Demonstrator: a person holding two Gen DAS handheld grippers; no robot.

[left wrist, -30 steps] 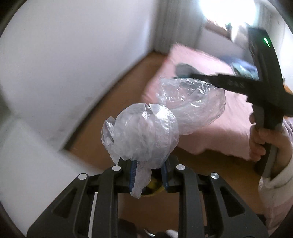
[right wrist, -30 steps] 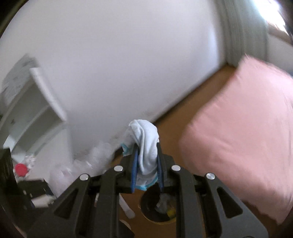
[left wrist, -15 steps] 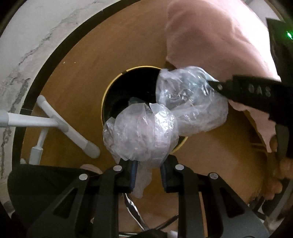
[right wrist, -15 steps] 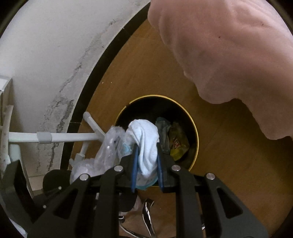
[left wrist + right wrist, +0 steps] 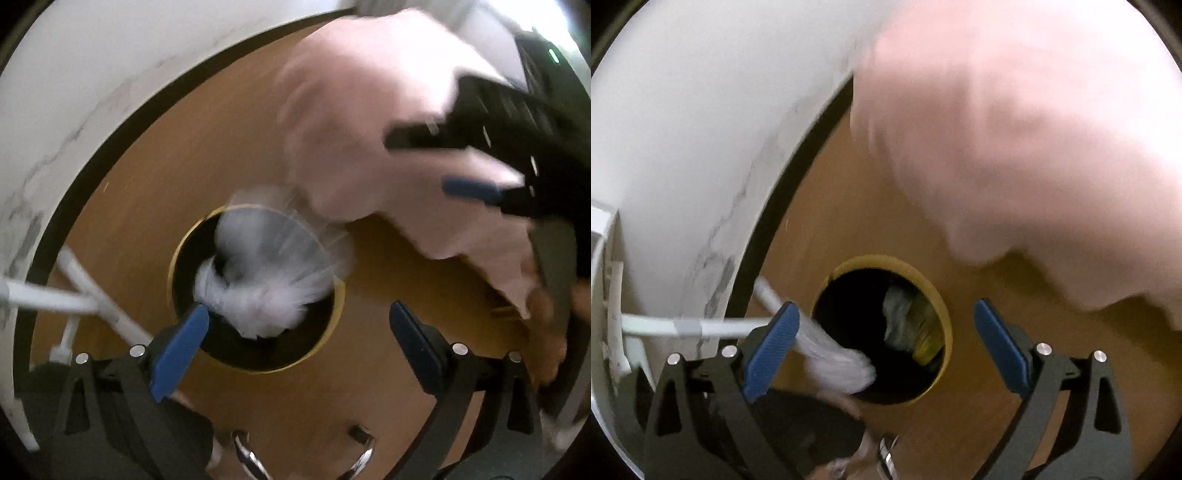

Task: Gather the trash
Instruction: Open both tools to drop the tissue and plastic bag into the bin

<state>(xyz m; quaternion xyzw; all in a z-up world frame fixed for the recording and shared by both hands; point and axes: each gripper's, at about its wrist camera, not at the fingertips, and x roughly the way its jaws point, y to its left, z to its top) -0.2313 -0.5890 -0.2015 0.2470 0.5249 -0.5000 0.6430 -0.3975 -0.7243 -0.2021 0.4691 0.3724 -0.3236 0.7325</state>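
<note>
A round black bin with a yellow rim stands on the wooden floor under both grippers. My left gripper has its jaws opening wide, nothing between the pads. A crumpled clear plastic bag, blurred, drops free into the bin's mouth. My right gripper is opening too, with empty jaws over the bin. A blurred whitish bundle falls at the bin's near left edge; plastic or cloth, I cannot tell. Older trash lies inside. The right gripper also shows at the upper right of the left wrist view.
Pink bedding hangs close over the bin's far right side. White rack legs stand left of it by a white wall with a black skirting. A person's hand holds the right gripper's handle.
Both grippers dropped toward the bin and went from shut to wide open. The clear plastic bag left the left jaws and the white cloth left the right jaws.
</note>
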